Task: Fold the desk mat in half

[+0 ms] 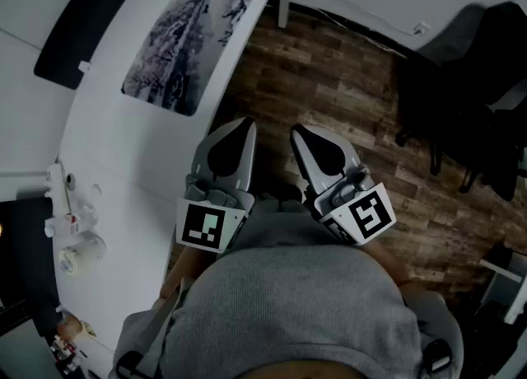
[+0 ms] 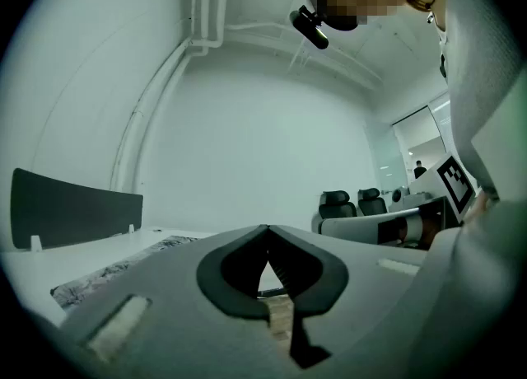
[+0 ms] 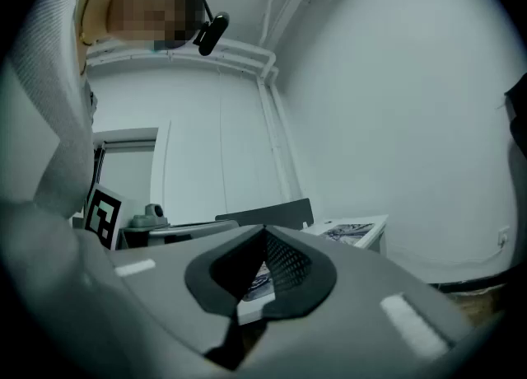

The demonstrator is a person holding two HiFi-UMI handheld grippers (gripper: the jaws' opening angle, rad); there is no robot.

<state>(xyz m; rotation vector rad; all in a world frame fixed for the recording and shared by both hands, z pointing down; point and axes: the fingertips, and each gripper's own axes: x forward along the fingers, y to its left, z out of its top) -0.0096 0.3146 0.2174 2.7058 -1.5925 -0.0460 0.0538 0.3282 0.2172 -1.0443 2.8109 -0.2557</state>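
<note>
The person, in a grey sweater point(image 1: 288, 303), is holding both claws close to the body and pointing them level. The left claw point(image 1: 245, 124) is hanging at the near edge of the white table point(image 1: 123, 163), and the right claw point(image 1: 296, 132) is hovering just beside it over the wood-plank floor point(image 1: 329, 81). Both claws are clenched tight, tips meeting, with nothing gripped between them; each gripper view is showing the same, with the left claw point(image 2: 265, 231) and the right claw point(image 3: 263, 231) pressed together and empty.

At the table's near left corner, a tape roll point(image 1: 78, 255) and a few small white items are lying together. The tabletop between them and the far end is running bare and white.

The desk mat point(image 1: 198, 31), patterned in grey, blue and white, is lying flat and unfolded on the far stretch of the table, its long side along the edge that borders the floor. It is well apart from both claws, ahead of the left one. In the left gripper view the desk mat point(image 2: 123, 269) is showing as a low strip to the left of the jaws; in the right gripper view the desk mat point(image 3: 350, 229) is sitting beyond and to the right.

Along the table's far left edge a dark panel point(image 1: 90, 15) is standing. Across the floor, black office chairs point(image 1: 478, 105) are grouped near the white wall.
</note>
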